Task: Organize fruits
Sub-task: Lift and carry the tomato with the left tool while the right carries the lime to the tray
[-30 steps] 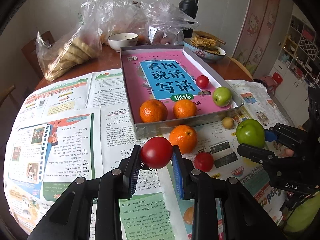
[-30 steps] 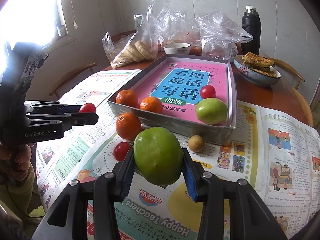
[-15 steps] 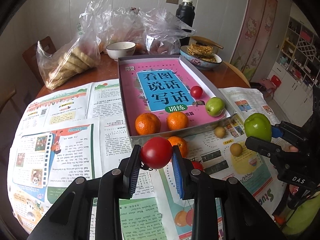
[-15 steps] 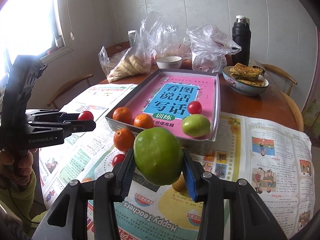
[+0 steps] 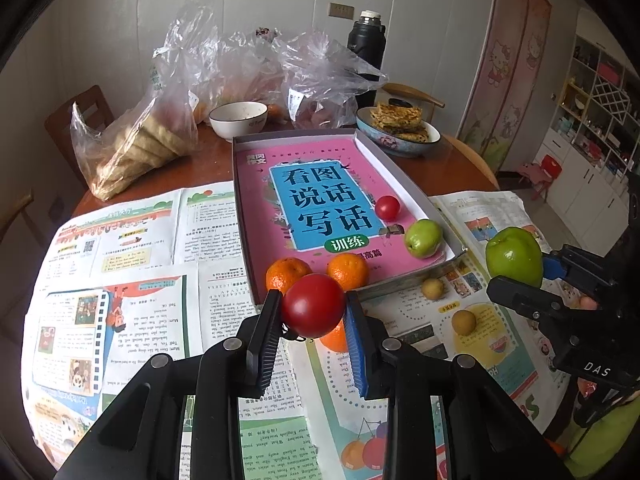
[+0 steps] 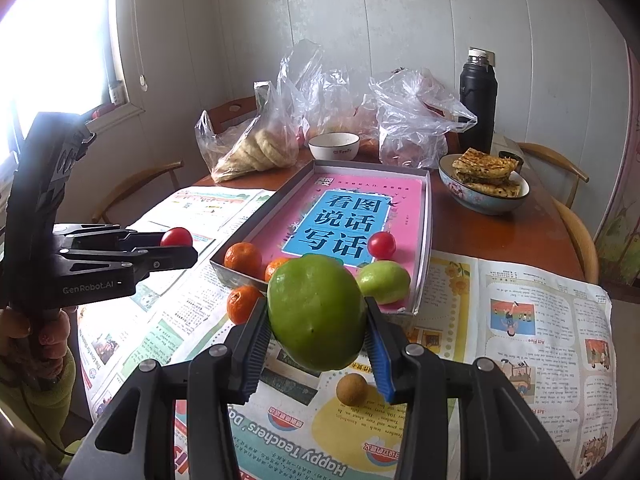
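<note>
While newspapers (image 5: 132, 280) cover the round table (image 6: 500, 236), left gripper (image 5: 314, 316) clamps a tomato (image 5: 314, 305), right gripper (image 6: 316, 334) an apple (image 6: 316, 312).

I note pale panelled walls (image 6: 400, 40) on the far sides of the room, with a switch plate (image 5: 341, 11) fixed above the table. A window (image 6: 52, 40) to my left admits strong daylight and is overexposed; a cord (image 6: 141, 60) hangs beside it. The round wooden table (image 6: 500, 232) has a glossy brown top. Wooden chairs stand around it: one behind the far edge (image 5: 80, 116), one with a curved back (image 6: 560, 168) at the right. To my right I see a pink cartoon-printed curtain (image 5: 508, 80), white shelving (image 5: 600, 96) holding small items, white cabinets (image 5: 588, 200) below, and a small red chair (image 5: 550, 168) on the floor.
</note>
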Demonstrator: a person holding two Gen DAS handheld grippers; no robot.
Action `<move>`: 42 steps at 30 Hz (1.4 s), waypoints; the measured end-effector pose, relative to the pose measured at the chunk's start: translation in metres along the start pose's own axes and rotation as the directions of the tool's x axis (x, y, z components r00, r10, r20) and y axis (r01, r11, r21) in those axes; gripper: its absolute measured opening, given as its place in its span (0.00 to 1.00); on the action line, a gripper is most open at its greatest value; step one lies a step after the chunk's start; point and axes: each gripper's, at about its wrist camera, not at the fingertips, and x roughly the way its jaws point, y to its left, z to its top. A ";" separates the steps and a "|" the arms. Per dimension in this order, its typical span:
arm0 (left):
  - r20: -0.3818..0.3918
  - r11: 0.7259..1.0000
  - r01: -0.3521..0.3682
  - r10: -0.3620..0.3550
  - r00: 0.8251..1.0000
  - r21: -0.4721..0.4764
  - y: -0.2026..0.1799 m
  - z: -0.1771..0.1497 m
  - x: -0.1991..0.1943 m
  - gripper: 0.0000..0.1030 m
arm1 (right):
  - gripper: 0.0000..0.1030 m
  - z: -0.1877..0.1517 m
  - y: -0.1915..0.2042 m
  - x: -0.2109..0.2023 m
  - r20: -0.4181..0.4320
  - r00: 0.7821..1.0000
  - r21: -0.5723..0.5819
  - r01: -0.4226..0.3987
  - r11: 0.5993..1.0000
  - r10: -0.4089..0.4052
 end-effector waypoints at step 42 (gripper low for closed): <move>-0.097 0.998 -0.010 0.003 0.995 -0.066 0.012 0.050 0.102 0.30 | 0.43 0.040 -0.020 0.082 -0.080 0.997 0.044 -0.007 0.999 0.011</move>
